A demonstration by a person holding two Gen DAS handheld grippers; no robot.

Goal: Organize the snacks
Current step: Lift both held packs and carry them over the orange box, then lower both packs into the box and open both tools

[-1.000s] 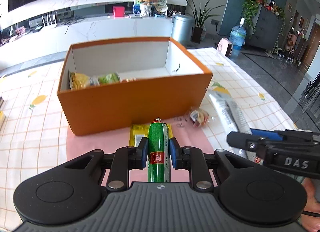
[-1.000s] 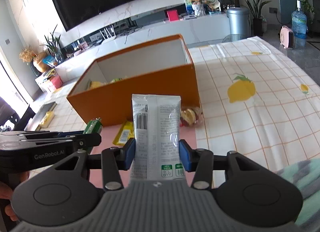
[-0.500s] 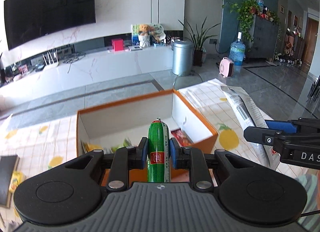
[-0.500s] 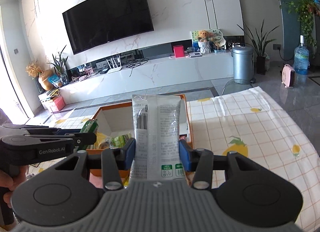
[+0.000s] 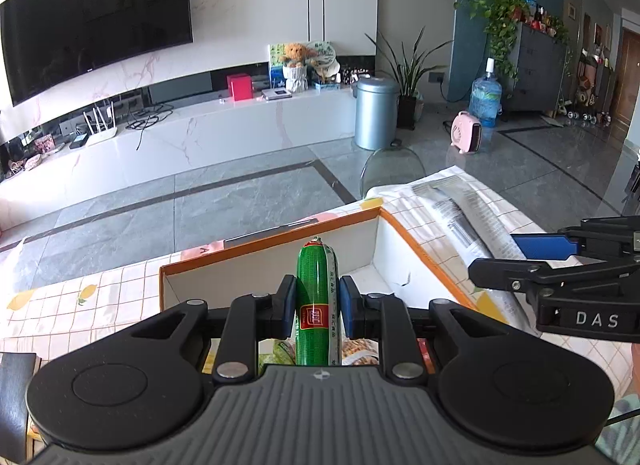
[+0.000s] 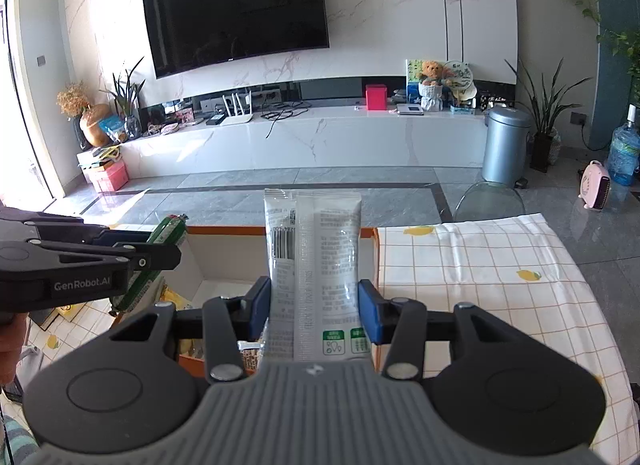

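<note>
My left gripper (image 5: 316, 305) is shut on a green sausage stick (image 5: 317, 305) with a red label, held above the open orange box (image 5: 420, 249). It also shows in the right wrist view (image 6: 160, 253). My right gripper (image 6: 314, 305) is shut on a white flat snack packet (image 6: 314, 265), held over the box's right part (image 6: 374, 261). The packet also shows in the left wrist view (image 5: 464, 221). Snack packs (image 5: 360, 349) lie in the box under my fingers.
The table carries a white checked cloth with lemon prints (image 6: 500, 277). A dark object (image 5: 16, 385) lies at the table's left edge. Beyond the table are a clear chair back (image 5: 392, 173), grey floor and a white TV bench.
Both grippers have risen and moved forward from in front of the box to above its opening. The loose snacks on the pink mat have dropped out of view. Both grips are unchanged.
</note>
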